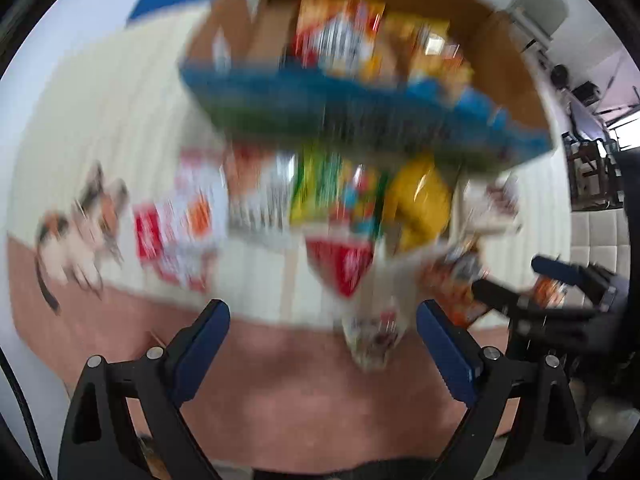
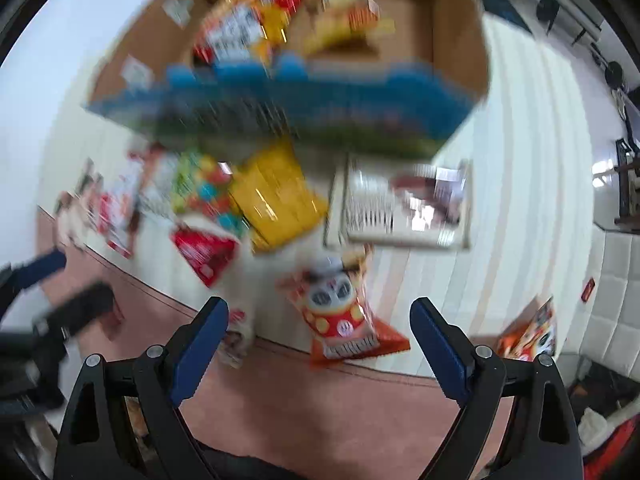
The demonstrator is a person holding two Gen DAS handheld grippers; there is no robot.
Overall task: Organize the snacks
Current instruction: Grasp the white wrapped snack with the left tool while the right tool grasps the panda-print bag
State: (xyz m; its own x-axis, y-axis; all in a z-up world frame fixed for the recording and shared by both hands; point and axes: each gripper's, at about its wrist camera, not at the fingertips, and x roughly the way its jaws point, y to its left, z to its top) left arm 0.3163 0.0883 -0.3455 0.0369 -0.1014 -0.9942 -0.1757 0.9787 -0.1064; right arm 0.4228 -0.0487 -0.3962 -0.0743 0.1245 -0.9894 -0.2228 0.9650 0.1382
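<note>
Both views are smeared by motion. A cardboard box (image 1: 516,68) (image 2: 456,32) with a blue front stands at the far side and holds several snack packets. In front of it, on a white ribbed cloth (image 1: 100,120), lie a yellow packet (image 1: 420,204) (image 2: 276,196), a red packet (image 1: 344,264) (image 2: 204,252), a green multicoloured packet (image 1: 336,188) and an orange packet (image 2: 340,316). My left gripper (image 1: 322,320) hangs open above the cloth's near edge, holding nothing. My right gripper (image 2: 320,316) is open too, above the orange packet and not touching it.
A flat white box (image 2: 404,208) lies right of the yellow packet. A red-and-white packet (image 1: 180,224) and a cat picture (image 1: 80,224) are at the left. Another orange packet (image 2: 532,332) sits near the cloth's right edge. Each gripper shows at the edge of the other's view.
</note>
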